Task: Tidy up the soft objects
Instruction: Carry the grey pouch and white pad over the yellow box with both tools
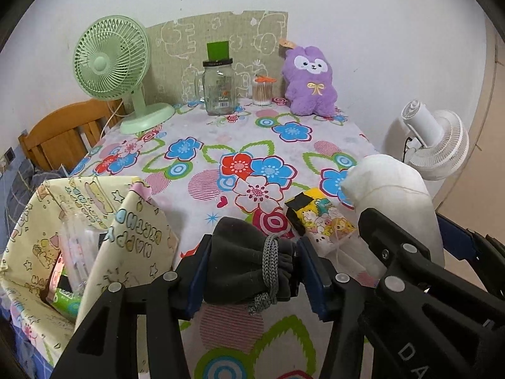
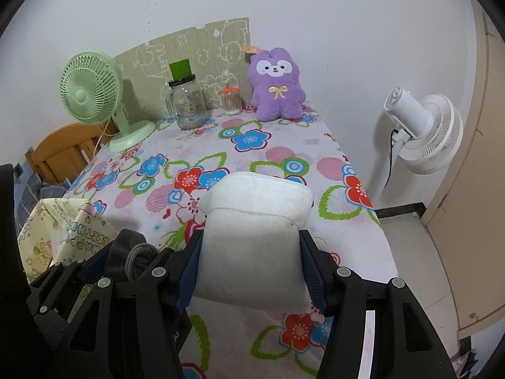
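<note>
Two hand-held grippers carry soft goods above a flower-print tablecloth (image 2: 268, 154): the left gripper (image 1: 251, 271) is clenched on a dark grey drawstring pouch (image 1: 243, 262), its blue pads squeezing limp, fleecy fabric bunched under a knotted woven cord, while the right gripper (image 2: 251, 262) grips a white padded bundle (image 2: 255, 221), pillow-shaped, finely textured and tied round with thin thread. In the left wrist view an open yellow cartoon-print bag (image 1: 94, 221), glossy and creased, slumps at about 9 o'clock of the pouch with clear plastic packets inside, and looks the likely destination. The risks lie in the softness: the pouch is pinched across loose folds and could slide out if the pads ease off, its dangling cord might catch on the bag's edge, and the bag's floppy mouth may fold shut under a descending load. The two tools travel close together, so a clash is possible. A small yellow cartoon packet (image 1: 322, 218) lies on the cloth at 1 o'clock of the pouch, and at the far edge, around 12 o'clock, a glass jar (image 1: 218, 87), green desk fan (image 1: 112, 58) and purple plush toy (image 1: 309, 82) could be toppled by a wide swing
</note>
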`<action>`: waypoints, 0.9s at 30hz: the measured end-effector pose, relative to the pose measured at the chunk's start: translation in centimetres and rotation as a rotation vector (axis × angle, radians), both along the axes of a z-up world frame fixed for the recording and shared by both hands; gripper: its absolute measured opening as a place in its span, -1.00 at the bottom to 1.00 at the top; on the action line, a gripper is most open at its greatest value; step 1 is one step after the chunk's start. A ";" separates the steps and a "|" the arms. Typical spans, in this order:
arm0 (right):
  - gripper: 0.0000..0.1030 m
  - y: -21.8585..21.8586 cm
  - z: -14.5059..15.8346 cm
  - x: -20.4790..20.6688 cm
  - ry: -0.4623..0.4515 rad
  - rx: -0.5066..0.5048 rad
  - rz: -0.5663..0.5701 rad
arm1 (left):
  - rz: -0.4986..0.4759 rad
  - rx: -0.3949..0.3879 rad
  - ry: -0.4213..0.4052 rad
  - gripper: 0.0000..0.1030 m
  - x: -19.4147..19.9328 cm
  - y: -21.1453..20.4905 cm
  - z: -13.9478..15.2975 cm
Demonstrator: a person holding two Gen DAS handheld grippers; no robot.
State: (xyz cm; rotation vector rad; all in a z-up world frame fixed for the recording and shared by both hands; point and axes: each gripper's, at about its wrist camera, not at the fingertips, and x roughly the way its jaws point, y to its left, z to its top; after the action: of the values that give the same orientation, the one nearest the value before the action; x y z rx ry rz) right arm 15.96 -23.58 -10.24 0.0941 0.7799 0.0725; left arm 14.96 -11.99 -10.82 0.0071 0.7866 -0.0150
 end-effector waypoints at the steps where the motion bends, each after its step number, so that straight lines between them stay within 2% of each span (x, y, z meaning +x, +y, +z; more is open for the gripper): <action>1: 0.20 0.0 0.1 -0.2 -0.003 0.000 -0.001 | -0.002 0.000 -0.002 0.04 -0.3 0.0 0.2; 27: 0.20 0.9 5.1 -6.0 -0.087 0.008 0.004 | -0.021 0.022 -0.091 0.03 -5.9 1.0 5.3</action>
State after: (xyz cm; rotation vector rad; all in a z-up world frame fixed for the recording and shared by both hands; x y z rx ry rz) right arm 9.99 -22.68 -5.12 0.0963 0.6933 0.0833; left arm 9.11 -11.02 -5.54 0.0369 0.6960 -0.0260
